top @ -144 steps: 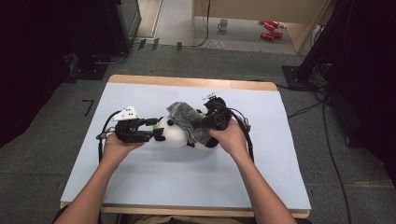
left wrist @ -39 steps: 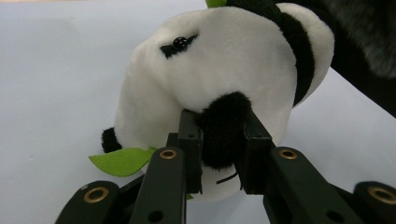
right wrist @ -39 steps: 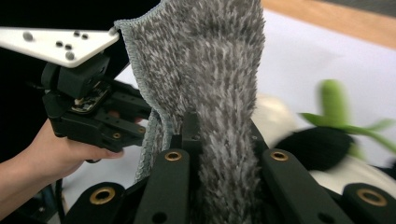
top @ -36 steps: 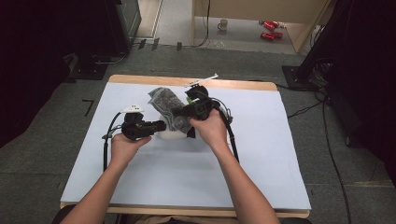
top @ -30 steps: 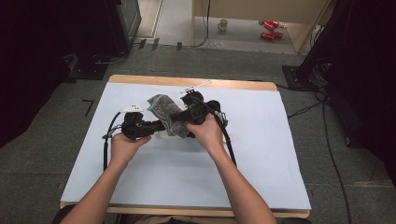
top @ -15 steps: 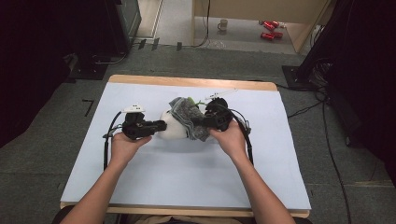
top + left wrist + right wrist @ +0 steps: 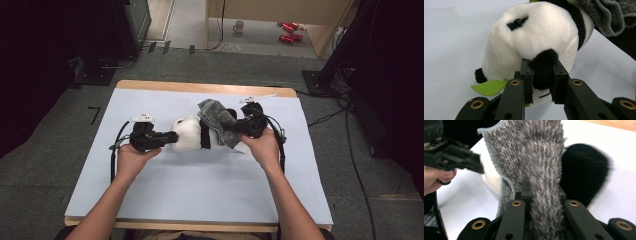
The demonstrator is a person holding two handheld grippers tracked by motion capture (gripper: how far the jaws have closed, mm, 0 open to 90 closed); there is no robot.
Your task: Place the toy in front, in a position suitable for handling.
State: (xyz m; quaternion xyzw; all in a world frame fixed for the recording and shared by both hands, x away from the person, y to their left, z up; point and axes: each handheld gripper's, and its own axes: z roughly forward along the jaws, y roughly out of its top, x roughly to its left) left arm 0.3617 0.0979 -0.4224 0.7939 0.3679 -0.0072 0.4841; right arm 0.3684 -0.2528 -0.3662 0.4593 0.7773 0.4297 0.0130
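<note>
Black tool [image 7: 541, 82]; brass-ringed screws

Black-and-white plush panda [image 7: 192, 135] on a pale blue table top [image 7: 200, 185] w/ a light wood edge. Panda: white head and belly, black band across the body, black ear [image 7: 543, 68], glossy black eye on a black patch, black limb [image 7: 584, 172], plus a bright green felt leaf [image 7: 489, 87]. Over it, a fuzzy towel [image 7: 216, 120], grey mottled w/ darker flecks, plain grey stitched hem. Left gripper [image 7: 172, 137] and right gripper [image 7: 235, 131]: matte black jaws, brass-coloured rivets, white plates on top. Floor around: dull grey-green carpet, black cables. Background: red cans [image 7: 289, 31], beige mug [image 7: 239, 26], tan wood panel.
</note>
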